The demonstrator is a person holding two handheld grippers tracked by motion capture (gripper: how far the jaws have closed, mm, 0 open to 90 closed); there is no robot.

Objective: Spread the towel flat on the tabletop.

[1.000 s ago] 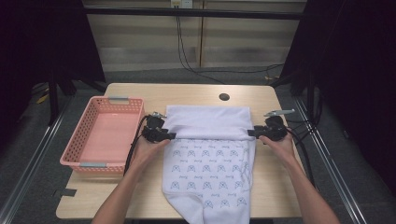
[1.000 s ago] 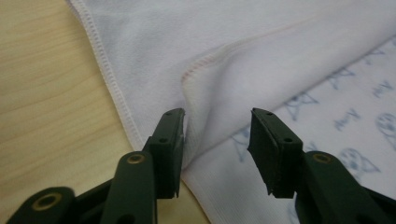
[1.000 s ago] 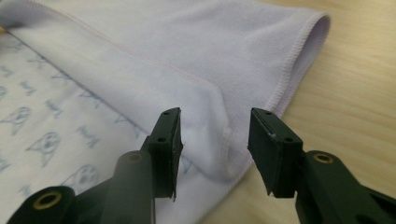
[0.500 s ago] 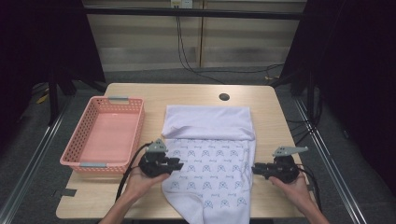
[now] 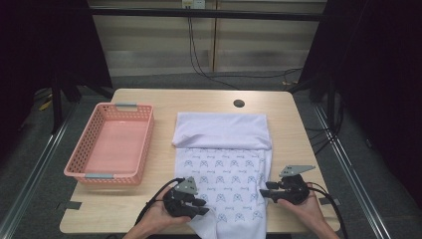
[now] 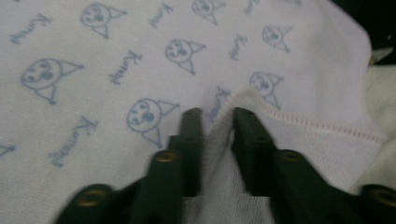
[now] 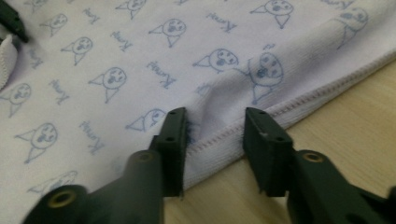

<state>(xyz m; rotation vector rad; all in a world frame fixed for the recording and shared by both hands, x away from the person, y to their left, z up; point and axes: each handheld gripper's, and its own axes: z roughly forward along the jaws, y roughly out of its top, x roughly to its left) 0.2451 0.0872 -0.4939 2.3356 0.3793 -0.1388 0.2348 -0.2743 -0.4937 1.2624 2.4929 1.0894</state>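
Folding the printed garment: gripping the near edges

The garment lies mid-table, far end already folded over. The left gripper has just been closing and pinches its hem; the right gripper, jaws just opening, straddles the side edge unclamped. Next it likely must clamp before lifting.
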